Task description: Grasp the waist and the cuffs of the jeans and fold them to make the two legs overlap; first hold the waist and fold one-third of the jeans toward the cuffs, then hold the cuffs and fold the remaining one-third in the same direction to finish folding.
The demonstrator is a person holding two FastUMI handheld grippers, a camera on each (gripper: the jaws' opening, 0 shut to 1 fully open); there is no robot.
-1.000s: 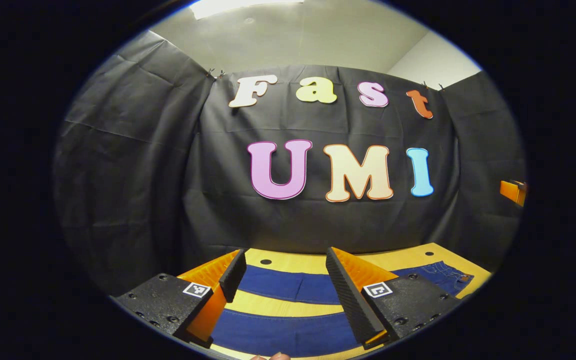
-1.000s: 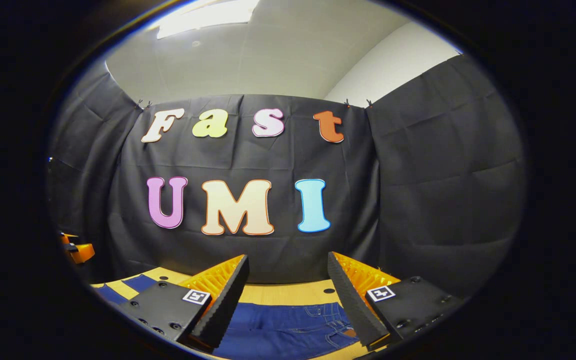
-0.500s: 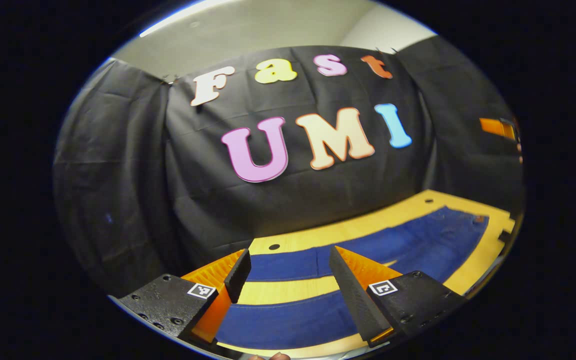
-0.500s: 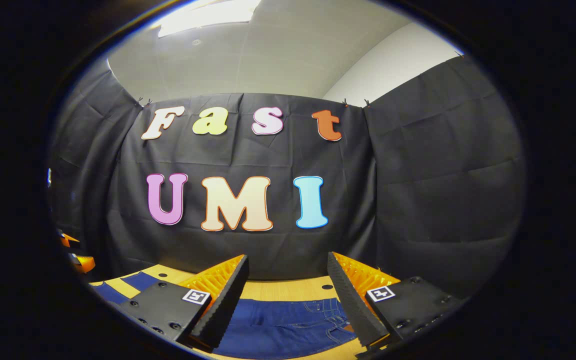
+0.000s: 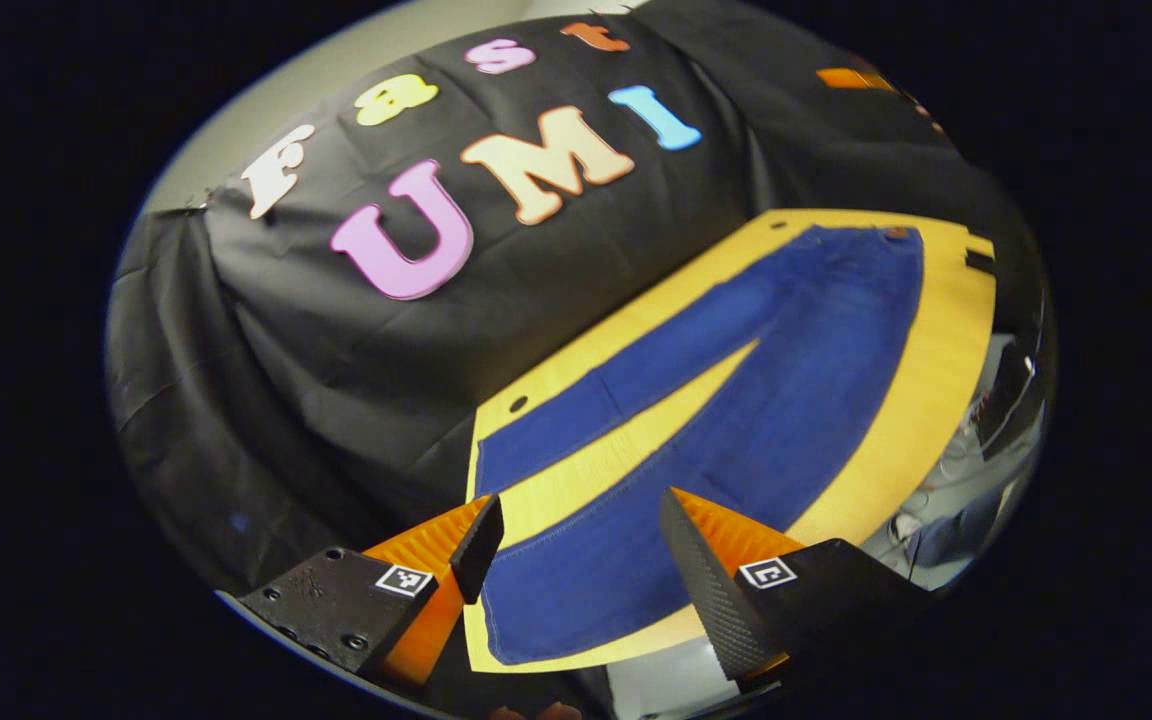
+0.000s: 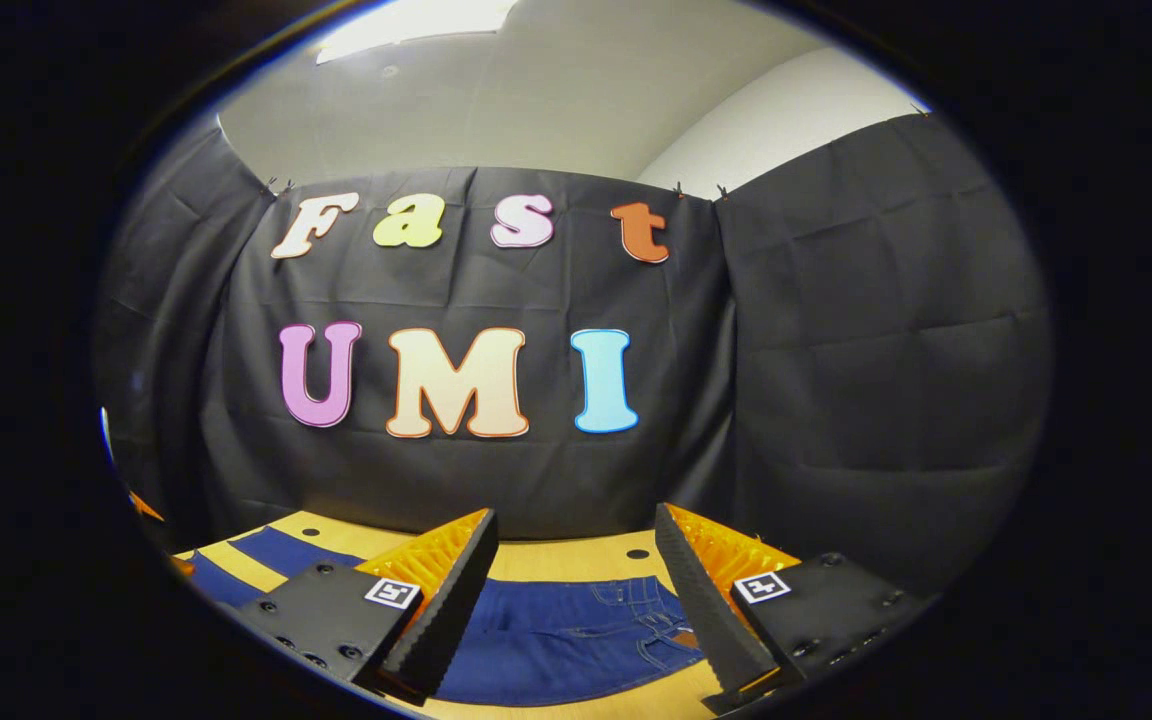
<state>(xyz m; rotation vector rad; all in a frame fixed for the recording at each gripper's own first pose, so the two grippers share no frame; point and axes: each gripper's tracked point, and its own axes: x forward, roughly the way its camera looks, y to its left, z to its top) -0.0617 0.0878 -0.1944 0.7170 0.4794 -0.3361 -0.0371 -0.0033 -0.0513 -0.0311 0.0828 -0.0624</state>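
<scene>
Lying flat, blue denim jeans (image 5: 736, 400) cover the wooden table (image 5: 936, 360).

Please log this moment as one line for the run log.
jeans flat on table, legs apart | left gripper open over cuff | right gripper open near waist | unfolded

1. The left gripper (image 5: 576, 545) is rolled sideways and hangs over the cuff end of the jeans (image 5: 736, 390), fingers spread apart with nothing between them.
2. The right gripper (image 6: 576, 560) sits level above the waist of the jeans, fingers likewise parted, gripping nothing.
</scene>
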